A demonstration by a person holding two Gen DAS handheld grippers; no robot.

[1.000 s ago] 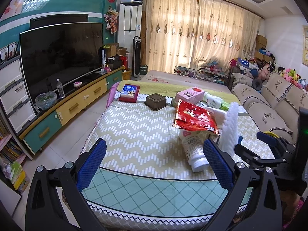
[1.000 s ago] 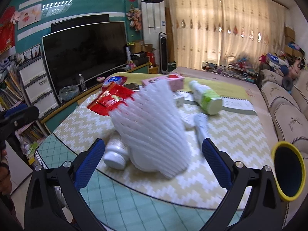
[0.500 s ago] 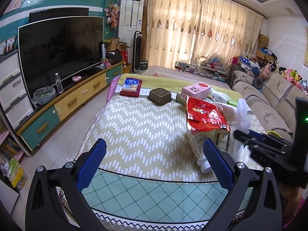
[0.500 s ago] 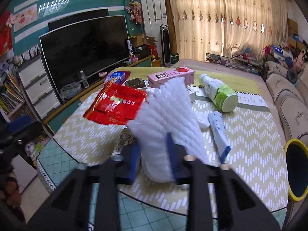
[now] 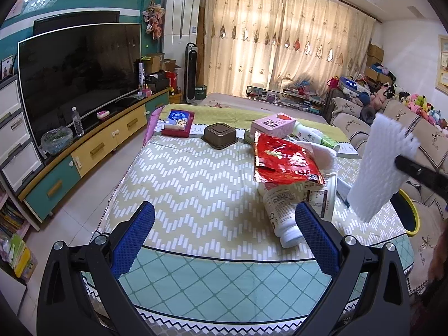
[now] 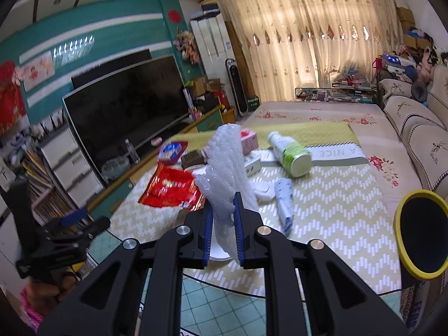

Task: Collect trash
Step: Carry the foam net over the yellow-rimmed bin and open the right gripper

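White foam net (image 6: 224,168) pinched in right gripper (image 6: 222,224) jaws; left gripper (image 5: 224,240) jaws wide, empty.

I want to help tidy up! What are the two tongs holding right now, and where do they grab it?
The right tongs pinch the white foam net near its lower end. The left tongs are open and hold nothing.

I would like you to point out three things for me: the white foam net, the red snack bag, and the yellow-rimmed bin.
white foam net (image 5: 378,168), left wrist view, middle of the hanging sheet.
red snack bag (image 5: 284,161), left wrist view, middle of its face.
yellow-rimmed bin (image 6: 397,224), right wrist view, left part of the rim.
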